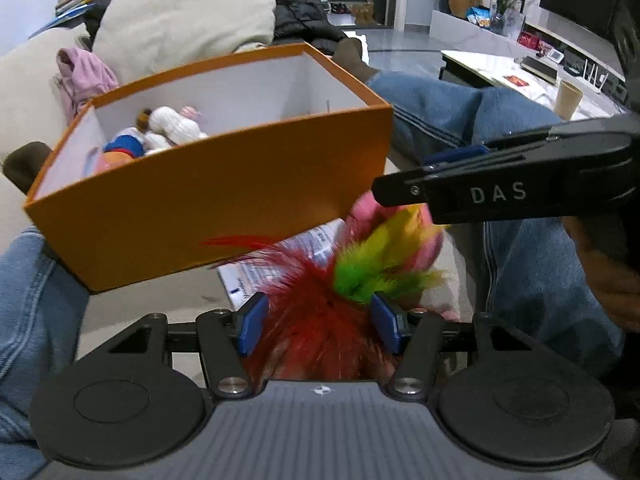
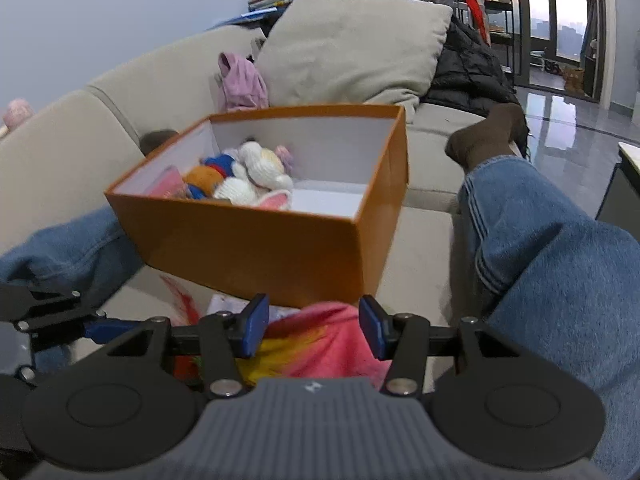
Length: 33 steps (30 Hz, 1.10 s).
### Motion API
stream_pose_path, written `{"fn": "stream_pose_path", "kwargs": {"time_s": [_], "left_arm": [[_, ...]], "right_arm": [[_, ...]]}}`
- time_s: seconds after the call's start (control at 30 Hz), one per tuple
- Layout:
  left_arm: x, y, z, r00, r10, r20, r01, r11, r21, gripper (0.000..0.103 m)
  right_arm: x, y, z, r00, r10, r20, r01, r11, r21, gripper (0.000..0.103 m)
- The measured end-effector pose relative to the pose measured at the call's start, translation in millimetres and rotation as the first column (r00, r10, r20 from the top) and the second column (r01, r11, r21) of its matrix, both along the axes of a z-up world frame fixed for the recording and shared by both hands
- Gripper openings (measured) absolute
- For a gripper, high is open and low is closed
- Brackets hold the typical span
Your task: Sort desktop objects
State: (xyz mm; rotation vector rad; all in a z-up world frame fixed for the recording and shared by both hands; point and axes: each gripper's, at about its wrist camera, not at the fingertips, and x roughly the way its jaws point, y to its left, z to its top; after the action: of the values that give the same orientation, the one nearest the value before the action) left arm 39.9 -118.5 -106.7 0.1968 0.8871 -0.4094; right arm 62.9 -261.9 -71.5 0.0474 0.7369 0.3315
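Partly done: knitted dolls already in orange box on sofa. Left to sort: feather toy, pink cloth, each between spread, non-gripping jaws of left hand-held gripper and right hand-held gripper.

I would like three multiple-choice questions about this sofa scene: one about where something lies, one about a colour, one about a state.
1. Where do the knitted toys lie?
A. inside the box
B. on the cushion
C. on the floor

2. What colour is the outside of the box?
A. blue
B. orange
C. green

3. How do the jaws of the left gripper stand?
A. pressed shut on a book
B. shut with nothing between
C. apart, with red feathers between

Answers:
1 A, the toys sit against the white inner walls.
2 B, the outer walls are orange in both views.
3 C, its blue pads stand apart around the feather toy, not pressing on it.
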Motion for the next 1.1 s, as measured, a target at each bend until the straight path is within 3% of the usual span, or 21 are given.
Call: {"fn": "stream_pose_path", "kwargs": {"time_s": [0.17, 0.23, 0.27, 0.33, 0.37, 0.43, 0.77, 0.87, 0.97, 1.1], "left_arm": [[4, -3, -11, 1.0, 0.024, -0.015, -0.024, 1.0, -0.004, 0.066], [5, -1, -13, 0.999, 0.035, -0.033, -0.035, 0.999, -0.01, 0.054], [7, 0, -14, 0.998, 0.04, -0.045, -0.041, 0.999, -0.021, 0.038], [10, 5, -15, 0.996, 0.052, -0.077, -0.057, 0.997, -0.054, 0.027], [11, 8, -16, 0.994, 0.06, -0.087, -0.066, 0.996, -0.068, 0.016], [11, 13, -14, 0.993, 0.071, -0.094, -0.079, 0.993, -0.09, 0.01], [8, 65, 15, 0.978, 0.187, -0.091, -0.202, 0.957, -0.207, 0.007], [5, 83, 27, 0.969, 0.24, -0.062, -0.247, 0.948, -0.2, 0.007], [3, 100, 31, 0.954, 0.295, -0.061, -0.301, 0.933, -0.196, 0.007], [6, 115, 31, 0.933, 0.353, -0.063, -0.359, 0.918, -0.171, 0.007]], "right_arm": [[-1, 0, -5, 1.0, -0.004, -0.011, 0.004, 1.0, -0.012, 0.057], [0, 0, -6, 1.0, -0.007, -0.014, 0.007, 1.0, -0.019, 0.057], [0, 0, -6, 1.0, -0.007, -0.014, 0.007, 1.0, -0.02, 0.057], [0, 1, -6, 1.0, -0.009, -0.017, 0.008, 1.0, -0.023, 0.057], [1, 1, -6, 1.0, -0.009, -0.018, 0.009, 1.0, -0.026, 0.057], [1, 2, -6, 1.0, -0.009, -0.018, 0.008, 0.999, -0.032, 0.057], [-1, 3, 5, 1.0, 0.023, 0.011, -0.023, 0.999, -0.043, 0.056], [-2, 14, 8, 0.994, 0.106, 0.02, -0.104, 0.991, -0.082, 0.056], [-4, 33, 7, 0.977, 0.212, 0.013, -0.208, 0.969, -0.135, 0.048], [-6, 68, -4, 0.932, 0.363, -0.006, -0.353, 0.903, -0.245, 0.048]]}}
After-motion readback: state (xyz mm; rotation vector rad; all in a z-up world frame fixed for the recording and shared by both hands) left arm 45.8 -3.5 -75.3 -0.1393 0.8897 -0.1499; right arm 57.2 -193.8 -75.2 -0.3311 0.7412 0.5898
